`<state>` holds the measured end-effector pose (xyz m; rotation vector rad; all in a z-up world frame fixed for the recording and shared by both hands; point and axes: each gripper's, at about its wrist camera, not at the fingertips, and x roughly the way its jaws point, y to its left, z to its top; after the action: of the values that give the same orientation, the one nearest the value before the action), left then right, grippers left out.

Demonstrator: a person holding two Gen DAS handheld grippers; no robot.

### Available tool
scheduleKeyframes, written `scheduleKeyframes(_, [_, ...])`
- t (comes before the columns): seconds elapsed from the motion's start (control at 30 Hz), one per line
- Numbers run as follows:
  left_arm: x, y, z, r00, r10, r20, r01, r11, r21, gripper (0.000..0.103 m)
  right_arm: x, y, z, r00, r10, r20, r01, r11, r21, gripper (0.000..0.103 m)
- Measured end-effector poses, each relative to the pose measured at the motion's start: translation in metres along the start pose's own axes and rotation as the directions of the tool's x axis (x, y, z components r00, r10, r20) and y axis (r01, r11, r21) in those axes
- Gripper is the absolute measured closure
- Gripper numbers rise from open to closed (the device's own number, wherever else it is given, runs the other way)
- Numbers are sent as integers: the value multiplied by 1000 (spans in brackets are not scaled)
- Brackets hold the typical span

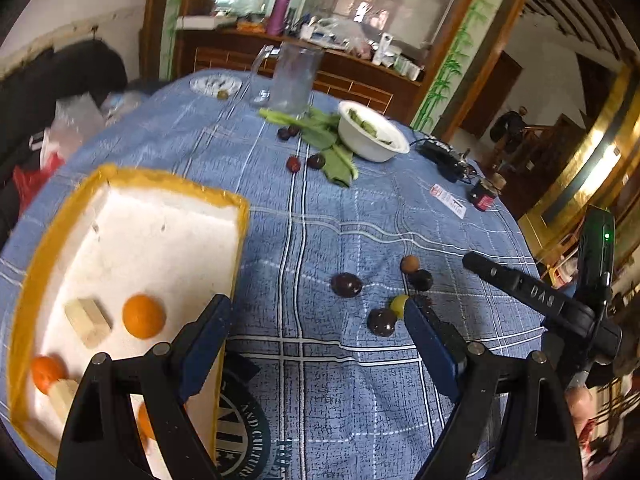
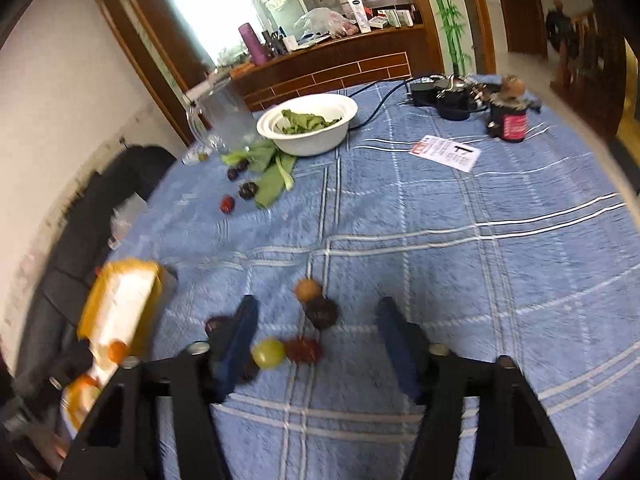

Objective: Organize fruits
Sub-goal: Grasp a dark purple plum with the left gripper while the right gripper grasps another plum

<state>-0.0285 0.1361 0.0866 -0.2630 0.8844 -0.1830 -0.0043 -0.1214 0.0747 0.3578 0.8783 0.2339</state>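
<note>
A white box with a yellow rim (image 1: pixel 132 240) sits at the left and holds oranges (image 1: pixel 143 316) and wooden blocks (image 1: pixel 88 322). Loose fruits lie on the blue cloth: a dark plum (image 1: pixel 346 284), a brown fruit (image 1: pixel 410 265), a yellow-green fruit (image 1: pixel 399 305) and other dark ones (image 1: pixel 382 322). My left gripper (image 1: pixel 316 312) is open and empty beside the box. My right gripper (image 2: pixel 316 316) is open and empty, low over the cluster: brown fruit (image 2: pixel 307 290), dark plum (image 2: pixel 321 312), green fruit (image 2: pixel 268 354), red fruit (image 2: pixel 303 350). The right gripper also shows in the left wrist view (image 1: pixel 520 288).
A white bowl of greens (image 1: pixel 372 132) with leaves (image 1: pixel 332 148) and small plums (image 1: pixel 316 161) beside it stands at the back. A glass pitcher (image 1: pixel 294 80), a plate (image 1: pixel 216 84), a dark jar (image 1: pixel 484 196), a card (image 1: pixel 450 200) and cables (image 1: pixel 444 156) lie farther off.
</note>
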Motion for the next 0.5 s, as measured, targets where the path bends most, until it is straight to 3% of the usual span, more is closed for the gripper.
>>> scheduleKeyframes(0.17, [29,2,-2,999,-11,-51,10,1000,-23,18,27,-8,-8,996,65,-63,-66,998,-11,58])
scheduleKeyframes(0.27, [58,-3,0,993,-70,-100,63,995,-71,40,36,-8,-13,996,38,-84,-41,998,-38,59])
scheduleKeyframes(0.37, [84,-13,4,990,-81,-118,74,995,-68,57,45,-10,-15,995,6,-97,-11,999,-51,59])
scheduleKeyframes(0.5, [107,-22,6,993,-27,-112,25,1000,-19,61,49,-12,-15,995,15,-94,-20,998,-54,59])
